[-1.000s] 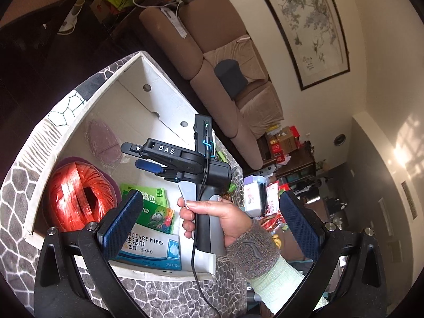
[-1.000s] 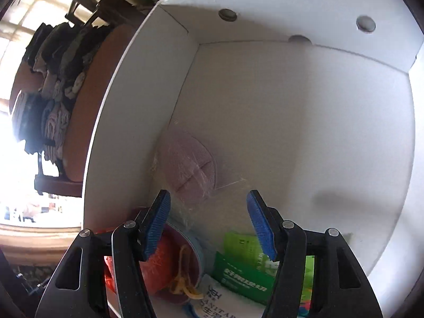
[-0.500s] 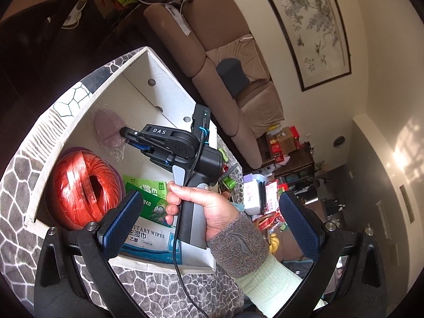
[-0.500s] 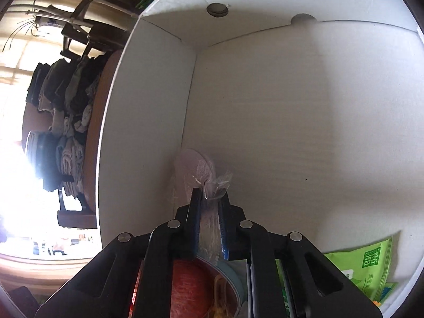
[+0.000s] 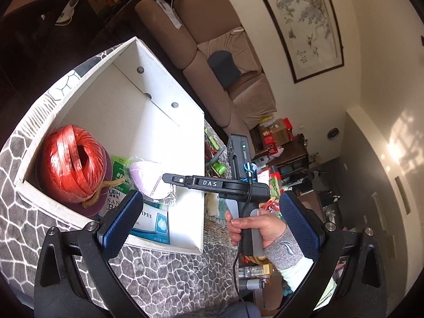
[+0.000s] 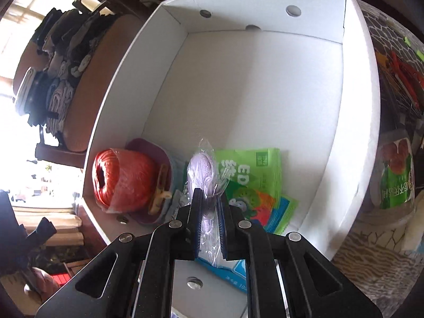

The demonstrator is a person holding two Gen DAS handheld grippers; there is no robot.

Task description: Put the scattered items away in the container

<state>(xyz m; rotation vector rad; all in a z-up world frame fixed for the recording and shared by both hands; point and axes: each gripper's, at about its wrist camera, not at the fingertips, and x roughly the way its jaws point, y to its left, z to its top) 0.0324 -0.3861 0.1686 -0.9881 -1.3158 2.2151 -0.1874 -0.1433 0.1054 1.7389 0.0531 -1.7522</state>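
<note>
A white cardboard box (image 5: pixel 159 111) stands on a grey stone-patterned cloth (image 5: pixel 169 273). Inside lie a red twine ball (image 5: pixel 70 161) in a purple bowl (image 6: pixel 148 145), green wipes packs (image 6: pixel 251 167) and a white-blue wipes pack (image 5: pixel 153 220). My right gripper (image 6: pixel 209 204) is shut on a plastic-wrapped pale purple pad (image 6: pixel 202 167), lifted above the packs. In the left wrist view a hand (image 5: pixel 254 228) holds that right gripper (image 5: pixel 169 179) over the box's near end with the purple pad (image 5: pixel 151 182) at its tip. My left gripper (image 5: pixel 212 225) hangs open and empty in front of the box.
A brown sofa (image 5: pixel 212 53) stands behind the box. Right of the box the cloth carries loose clutter: a green-labelled jar (image 6: pixel 394 177), red tools (image 6: pixel 402 71) and snack packets (image 5: pixel 267 185). A chair piled with clothes (image 6: pixel 61 61) stands left of the box.
The right gripper closed on the wrapped purple pad on the box floor, then lifted it back toward the near end. The left view drew back and now shows more of the box.
</note>
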